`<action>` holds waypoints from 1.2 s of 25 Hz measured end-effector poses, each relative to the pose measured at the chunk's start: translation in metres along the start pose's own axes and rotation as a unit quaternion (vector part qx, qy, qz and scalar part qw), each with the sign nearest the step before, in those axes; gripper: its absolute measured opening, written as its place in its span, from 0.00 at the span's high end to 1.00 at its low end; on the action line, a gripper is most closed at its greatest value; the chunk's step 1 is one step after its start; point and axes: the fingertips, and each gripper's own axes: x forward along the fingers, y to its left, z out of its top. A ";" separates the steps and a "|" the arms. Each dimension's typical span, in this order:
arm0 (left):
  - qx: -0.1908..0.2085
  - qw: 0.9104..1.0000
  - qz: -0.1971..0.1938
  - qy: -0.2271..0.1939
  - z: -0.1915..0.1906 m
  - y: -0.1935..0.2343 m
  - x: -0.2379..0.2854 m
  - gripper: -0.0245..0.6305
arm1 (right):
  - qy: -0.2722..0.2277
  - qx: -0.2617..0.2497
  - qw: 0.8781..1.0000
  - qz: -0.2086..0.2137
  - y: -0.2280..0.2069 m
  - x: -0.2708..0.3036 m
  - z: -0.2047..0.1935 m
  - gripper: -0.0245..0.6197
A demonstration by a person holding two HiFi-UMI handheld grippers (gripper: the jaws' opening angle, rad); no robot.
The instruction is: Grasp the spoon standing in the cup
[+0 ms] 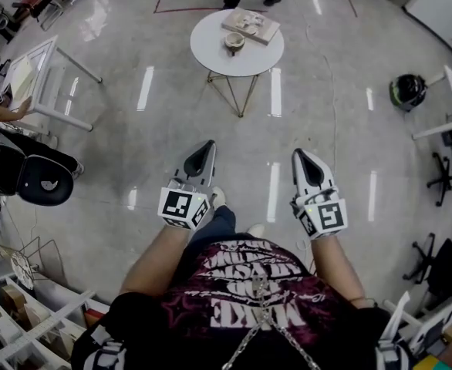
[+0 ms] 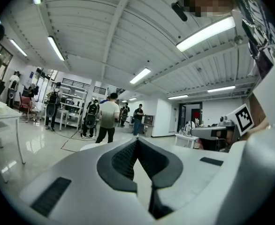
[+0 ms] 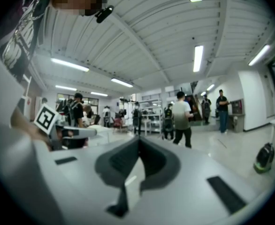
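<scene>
Glossy floor [image 1: 133,129] lies open ahead of me. At the left edge stand a white frame [image 1: 45,75] and a black chair [image 1: 45,182]. My left gripper [image 1: 204,154] is closed and empty. Well beyond it, a round table [image 1: 210,48] bears the cup [image 1: 234,43]; I cannot make out the spoon. My right gripper [image 1: 304,160] is closed and empty. A dark object [image 1: 407,91] sits far right.

A round white bench [image 1: 255,58] stands on the glossy floor [image 1: 133,122] and carries a small cup [image 1: 234,43] beside a flat tan board [image 1: 251,25]. The left tongs [image 1: 208,146] and right tongs [image 1: 299,155], tips closed, point toward it from well apart, held at the person's waist.
</scene>
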 end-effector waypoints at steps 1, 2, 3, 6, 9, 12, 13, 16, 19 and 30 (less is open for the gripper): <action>-0.008 1.000 0.005 -0.007 0.005 0.007 0.003 0.93 | 0.000 0.003 1.000 -0.003 -0.001 0.005 0.001 0.91; -0.011 1.000 0.005 -0.010 0.009 0.013 0.006 0.93 | 0.000 0.004 1.000 -0.004 0.000 0.011 0.002 0.91; -0.011 1.000 0.001 -0.012 0.011 0.017 0.009 0.93 | 0.001 0.003 1.000 -0.003 0.002 0.016 0.003 0.91; -0.004 1.000 -0.009 -0.011 0.016 0.030 0.019 0.93 | 0.001 -0.002 1.000 -0.002 0.006 0.032 0.007 0.92; -0.009 1.000 -0.006 -0.011 0.019 0.049 0.027 0.93 | -0.005 -0.003 1.000 -0.001 0.008 0.049 0.011 0.91; -0.011 1.000 -0.010 -0.013 0.024 0.066 0.033 0.93 | -0.010 -0.012 1.000 -0.005 0.011 0.068 0.019 0.92; -0.010 1.000 -0.012 -0.015 0.026 0.072 0.034 0.93 | -0.010 -0.014 1.000 -0.007 0.013 0.074 0.022 0.92; -0.011 1.000 -0.020 -0.018 0.030 0.091 0.038 0.93 | -0.009 -0.020 1.000 -0.013 0.021 0.093 0.027 0.91; -0.015 0.999 -0.026 -0.023 0.031 0.106 0.045 0.93 | -0.005 -0.027 1.000 -0.013 0.029 0.111 0.029 0.92; -0.010 0.998 -0.049 -0.031 0.040 0.109 0.068 0.93 | -0.014 -0.038 0.999 -0.018 0.025 0.123 0.048 0.92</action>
